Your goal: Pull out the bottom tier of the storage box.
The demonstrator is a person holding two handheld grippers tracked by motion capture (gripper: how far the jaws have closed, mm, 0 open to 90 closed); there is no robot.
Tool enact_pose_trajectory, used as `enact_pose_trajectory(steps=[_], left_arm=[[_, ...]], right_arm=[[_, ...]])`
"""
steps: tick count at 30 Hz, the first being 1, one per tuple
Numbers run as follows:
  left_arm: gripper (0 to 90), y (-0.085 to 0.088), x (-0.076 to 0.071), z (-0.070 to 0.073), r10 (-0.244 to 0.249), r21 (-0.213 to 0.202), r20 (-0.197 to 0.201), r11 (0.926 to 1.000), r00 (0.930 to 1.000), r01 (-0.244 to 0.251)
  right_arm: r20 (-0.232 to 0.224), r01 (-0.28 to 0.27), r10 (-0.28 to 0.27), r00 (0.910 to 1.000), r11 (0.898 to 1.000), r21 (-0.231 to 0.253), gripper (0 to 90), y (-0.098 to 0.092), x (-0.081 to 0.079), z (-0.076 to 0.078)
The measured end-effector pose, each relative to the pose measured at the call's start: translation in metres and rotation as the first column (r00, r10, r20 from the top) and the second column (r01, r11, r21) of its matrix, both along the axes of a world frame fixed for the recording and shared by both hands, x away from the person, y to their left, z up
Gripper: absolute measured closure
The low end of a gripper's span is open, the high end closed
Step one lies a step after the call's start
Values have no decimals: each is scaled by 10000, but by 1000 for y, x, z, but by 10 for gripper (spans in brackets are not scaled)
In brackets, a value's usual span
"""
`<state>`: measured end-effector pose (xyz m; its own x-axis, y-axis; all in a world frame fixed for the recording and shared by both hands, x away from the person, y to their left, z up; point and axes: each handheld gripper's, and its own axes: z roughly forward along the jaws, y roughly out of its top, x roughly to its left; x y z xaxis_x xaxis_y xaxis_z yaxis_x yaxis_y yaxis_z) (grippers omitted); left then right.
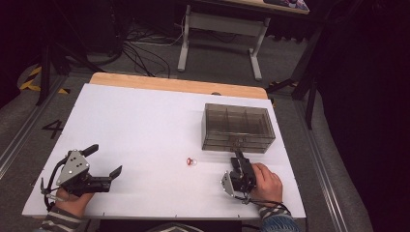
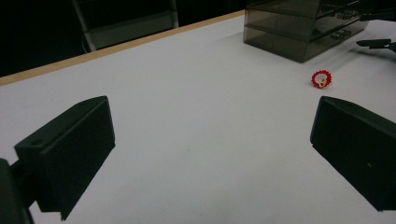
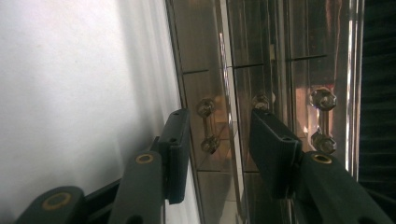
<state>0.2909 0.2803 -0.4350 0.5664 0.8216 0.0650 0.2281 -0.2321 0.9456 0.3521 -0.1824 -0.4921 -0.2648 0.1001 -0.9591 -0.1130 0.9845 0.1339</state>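
Two grippers in play, right one doing the work. Right gripper (image 1: 237,155) is rolled on its side and nosed up against the front face of the drawer box (image 1: 238,127), far right of the table (image 1: 145,121). In the right gripper view the jaws stand partly apart and straddle a small drawer handle (image 3: 206,126); pads not pressing on it, gap visible on both sides, so nothing gripped yet. A second handle (image 3: 322,120) sits off to the side, outside the jaws.

Key relation: handle lies straight ahead between the jaws, its long axis running along the jaw length in that view, which I'd judge means the roll is right for pinching across its thin side. Next move likely a close, then a pull back toward the person.

Box is smoky clear plastic, split into compartments; can't tell any contents through the walls.

Left gripper (image 1: 105,163) rests near the table's left front corner, jaws wide apart, empty. Red ring (image 1: 190,161) lies loose on the table between the grippers, nearer the right one, well apart from the box
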Motion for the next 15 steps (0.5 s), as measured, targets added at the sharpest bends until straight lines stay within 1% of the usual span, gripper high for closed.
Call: enact_pose_trajectory(steps=[5, 8, 9, 13, 15], left_arm=[[7, -1, 0, 0, -8, -18, -16, 10000, 10000, 8], [7, -1, 0, 0, -25, -17, -39, 10000, 10000, 25], [7, -1, 0, 0, -27, -16, -44, 10000, 10000, 27], [7, -1, 1, 0, -44, 46, 3, 10000, 10000, 44], [7, -1, 1, 0, -49, 45, 1, 10000, 10000, 49]], right_arm=[[144, 39, -36, 9999, 9998, -195, 613, 3, 3, -3], [269, 29, -17, 9996, 9990, -440, 625, 4, 5, -4], [279, 77, -66, 9996, 9991, -409, 630, 5, 5, -5], [399, 140, -116, 9991, 9981, -606, 642, 6, 7, -6], [388, 117, -92, 9992, 9977, -664, 647, 7, 8, -7]])
